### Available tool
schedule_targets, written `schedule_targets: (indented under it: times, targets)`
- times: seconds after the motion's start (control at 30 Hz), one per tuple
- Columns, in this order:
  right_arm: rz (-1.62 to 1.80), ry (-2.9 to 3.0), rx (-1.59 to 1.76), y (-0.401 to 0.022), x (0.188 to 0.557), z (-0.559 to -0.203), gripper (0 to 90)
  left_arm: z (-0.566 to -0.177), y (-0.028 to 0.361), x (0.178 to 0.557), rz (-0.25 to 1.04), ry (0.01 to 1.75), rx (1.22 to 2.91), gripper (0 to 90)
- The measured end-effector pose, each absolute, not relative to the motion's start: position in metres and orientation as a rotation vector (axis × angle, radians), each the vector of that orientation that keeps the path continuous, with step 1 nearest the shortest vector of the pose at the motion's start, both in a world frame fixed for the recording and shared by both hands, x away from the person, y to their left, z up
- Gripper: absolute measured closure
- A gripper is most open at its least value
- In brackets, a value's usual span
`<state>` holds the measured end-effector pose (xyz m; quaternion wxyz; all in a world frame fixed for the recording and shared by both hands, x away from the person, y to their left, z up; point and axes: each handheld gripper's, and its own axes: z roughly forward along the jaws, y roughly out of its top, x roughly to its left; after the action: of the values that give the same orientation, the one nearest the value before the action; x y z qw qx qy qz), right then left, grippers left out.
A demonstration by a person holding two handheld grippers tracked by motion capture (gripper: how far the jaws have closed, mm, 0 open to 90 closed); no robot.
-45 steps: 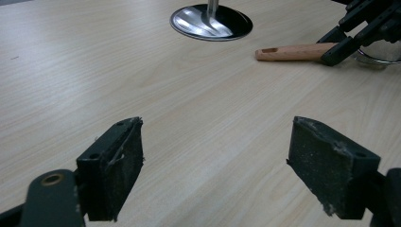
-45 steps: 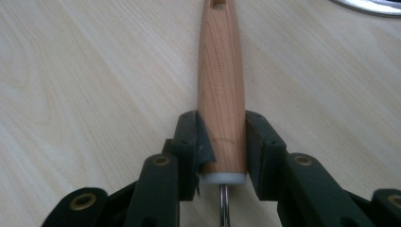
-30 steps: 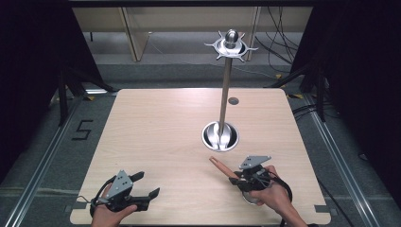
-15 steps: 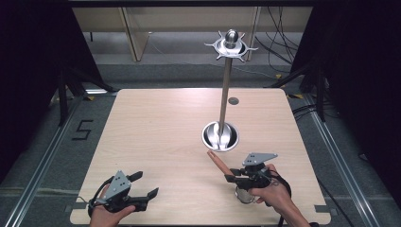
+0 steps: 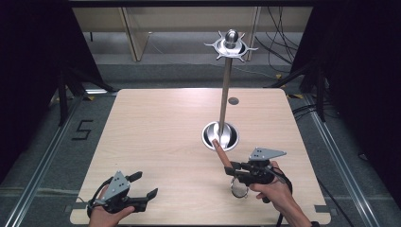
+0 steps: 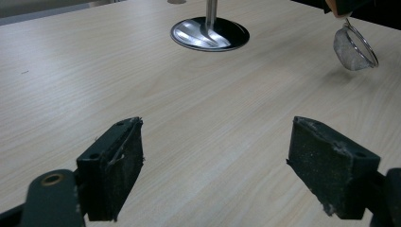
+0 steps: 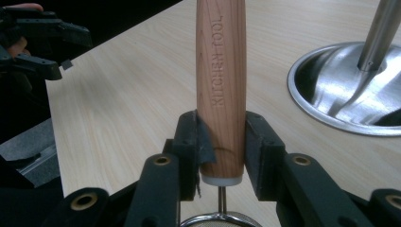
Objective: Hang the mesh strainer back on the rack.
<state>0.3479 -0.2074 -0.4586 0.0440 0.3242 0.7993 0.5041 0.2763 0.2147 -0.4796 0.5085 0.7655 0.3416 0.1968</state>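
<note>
Your right gripper point(image 5: 235, 169) is clamped on the wooden handle point(image 7: 221, 85) of a small strainer point(image 5: 239, 188). In the right gripper view both pads press the handle's lower end, just above the white collar where the wire stem runs down to the mesh ring. The handle bears the words "KITCHEN TOOL". In the high view the handle points away from you toward the stand point(image 5: 226, 90), its tip reaching the rim of the stand's round steel base point(image 5: 230, 137), while the mesh bowl hangs below your hand over the table point(image 5: 156, 127). In the left gripper view the mesh bowl point(image 6: 353, 45) hangs clear above the wood, casting a faint shadow.

Your left gripper point(image 5: 144, 187) sits low at the table's near left corner, well apart from the strainer. Its jaws stand wide with nothing between them.
</note>
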Motion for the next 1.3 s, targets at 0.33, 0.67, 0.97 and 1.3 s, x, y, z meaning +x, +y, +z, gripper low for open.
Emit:
schedule_targets:
  times: [0.33, 0.67, 0.97, 1.3]
  targets:
    - [1.586, 2.368, 0.997, -0.211, 0.355, -0.443, 69.6, -0.479, 0.216, 0.275, 0.482, 0.821, 1.858, 18.0]
    - [1.621, 2.225, 0.945, -0.226, 0.368, -0.409, 69.6, -0.48, 0.214, 0.276, 0.458, 0.822, 1.842, 18.0]
    - [1.637, 2.174, 0.987, -0.23, 0.372, -0.391, 69.6, -0.479, 0.213, 0.276, 0.46, 0.819, 1.854, 18.0]
    - [1.652, 2.129, 0.955, -0.236, 0.375, -0.371, 69.7, -0.48, 0.214, 0.276, 0.469, 0.825, 1.842, 18.0]
